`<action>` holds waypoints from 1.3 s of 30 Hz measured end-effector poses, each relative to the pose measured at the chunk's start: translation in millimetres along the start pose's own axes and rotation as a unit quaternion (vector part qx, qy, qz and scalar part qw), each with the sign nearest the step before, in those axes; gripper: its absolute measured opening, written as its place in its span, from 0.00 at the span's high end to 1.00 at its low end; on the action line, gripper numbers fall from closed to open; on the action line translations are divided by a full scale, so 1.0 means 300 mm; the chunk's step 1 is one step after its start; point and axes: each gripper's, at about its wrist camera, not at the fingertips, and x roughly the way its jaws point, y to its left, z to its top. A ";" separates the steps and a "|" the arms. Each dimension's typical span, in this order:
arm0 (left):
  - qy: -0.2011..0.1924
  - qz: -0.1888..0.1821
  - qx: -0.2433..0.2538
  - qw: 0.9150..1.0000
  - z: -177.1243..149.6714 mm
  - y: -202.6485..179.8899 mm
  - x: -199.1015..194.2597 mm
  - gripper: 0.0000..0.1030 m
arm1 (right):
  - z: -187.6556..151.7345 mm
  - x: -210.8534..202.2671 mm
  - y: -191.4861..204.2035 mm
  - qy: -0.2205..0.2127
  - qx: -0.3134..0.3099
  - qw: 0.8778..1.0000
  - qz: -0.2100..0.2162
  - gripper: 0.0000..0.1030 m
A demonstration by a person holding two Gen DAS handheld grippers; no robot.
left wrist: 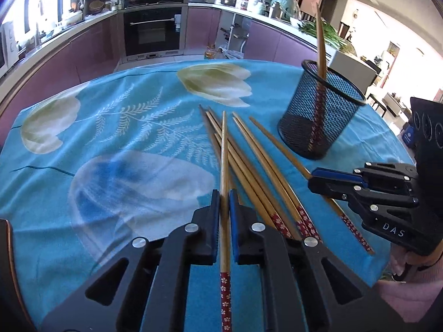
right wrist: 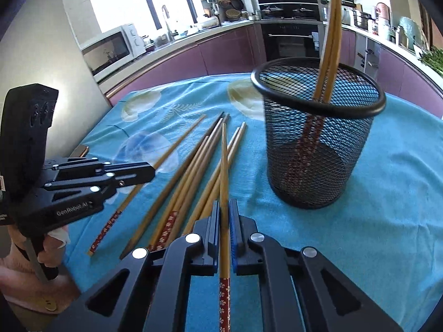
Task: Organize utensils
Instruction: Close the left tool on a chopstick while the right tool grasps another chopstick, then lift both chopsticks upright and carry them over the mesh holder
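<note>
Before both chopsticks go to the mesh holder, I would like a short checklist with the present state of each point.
1. Left gripper shut on a chopstick: ok.
2. Right gripper shut on its own chopstick: ok.
3. Mesh holder upright on the blue cloth: ok.
4. Room in the holder beside the two chopsticks already inside: ok.
5. Held chopsticks free of the loose pile: cannot tell.
6. Grippers apart from each other: ok.
</note>
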 end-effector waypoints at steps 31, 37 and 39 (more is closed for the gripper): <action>-0.040 -0.045 0.017 0.998 0.074 -0.005 -0.123 0.93 | 0.032 -0.130 0.010 -0.051 -0.024 0.998 -0.001 0.94; -0.077 -0.085 0.014 0.993 0.111 -0.009 -0.237 0.93 | 0.049 -0.225 -0.014 -0.091 -0.016 0.996 0.006 0.94; -0.088 -0.092 0.015 0.992 0.120 -0.014 -0.270 0.93 | 0.057 -0.254 -0.024 -0.104 -0.014 0.994 0.007 0.94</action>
